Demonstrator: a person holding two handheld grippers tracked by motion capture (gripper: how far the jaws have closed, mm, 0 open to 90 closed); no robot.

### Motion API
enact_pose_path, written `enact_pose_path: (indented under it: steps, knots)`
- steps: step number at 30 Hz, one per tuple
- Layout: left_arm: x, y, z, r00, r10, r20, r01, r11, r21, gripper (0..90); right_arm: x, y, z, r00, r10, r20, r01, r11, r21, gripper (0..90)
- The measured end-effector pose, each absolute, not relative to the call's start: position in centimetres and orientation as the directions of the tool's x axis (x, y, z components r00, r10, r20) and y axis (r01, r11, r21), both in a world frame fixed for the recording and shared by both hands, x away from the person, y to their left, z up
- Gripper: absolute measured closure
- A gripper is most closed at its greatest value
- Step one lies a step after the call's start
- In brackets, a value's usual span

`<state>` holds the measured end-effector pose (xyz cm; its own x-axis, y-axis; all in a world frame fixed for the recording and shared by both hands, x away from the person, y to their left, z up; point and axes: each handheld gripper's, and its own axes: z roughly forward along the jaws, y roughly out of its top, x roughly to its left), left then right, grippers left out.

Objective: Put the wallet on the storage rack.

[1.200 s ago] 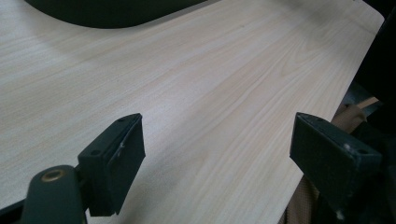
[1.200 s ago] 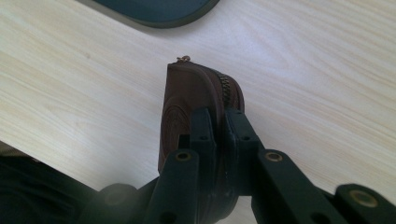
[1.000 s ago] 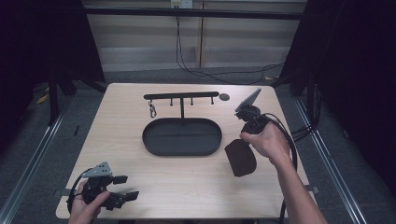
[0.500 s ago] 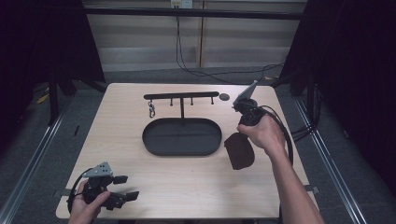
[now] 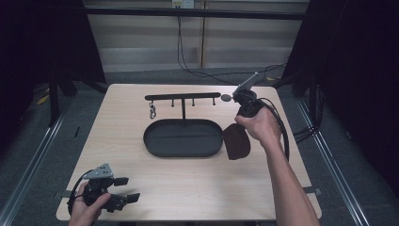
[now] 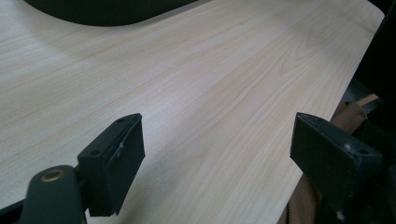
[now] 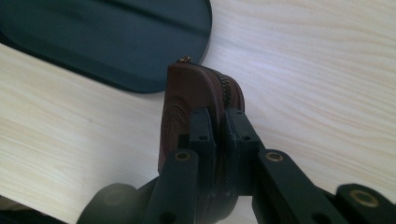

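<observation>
Brown zippered pouch (image 7: 196, 100) hangs pinched at its edge between the right gripper (image 7: 218, 128) jaws, just beside the black oval tray (image 5: 162, 146), seemingly headed for it, while the left gripper (image 6: 217, 154) rests spread and empty near the table (image 5: 188, 188) corner.

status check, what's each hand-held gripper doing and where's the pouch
Right hand-held gripper shut on brown pouch, held just right of the tray. Left hand-held gripper open, near table edge. Nothing in the way.
</observation>
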<state>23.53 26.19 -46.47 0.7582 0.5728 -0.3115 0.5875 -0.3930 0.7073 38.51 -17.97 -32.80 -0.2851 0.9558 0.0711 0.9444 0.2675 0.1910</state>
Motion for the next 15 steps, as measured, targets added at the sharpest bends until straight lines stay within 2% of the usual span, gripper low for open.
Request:
enact_pose_path:
  steps: [15]
  knots:
    - [23.5, 26.2, -46.4, 0.761, 0.568, -0.314, 0.586, -0.396, 0.707, 17.6, 41.0, -17.3, -33.5, -0.268, 0.951, 0.153, 0.942, 0.226, 0.248, 83.3]
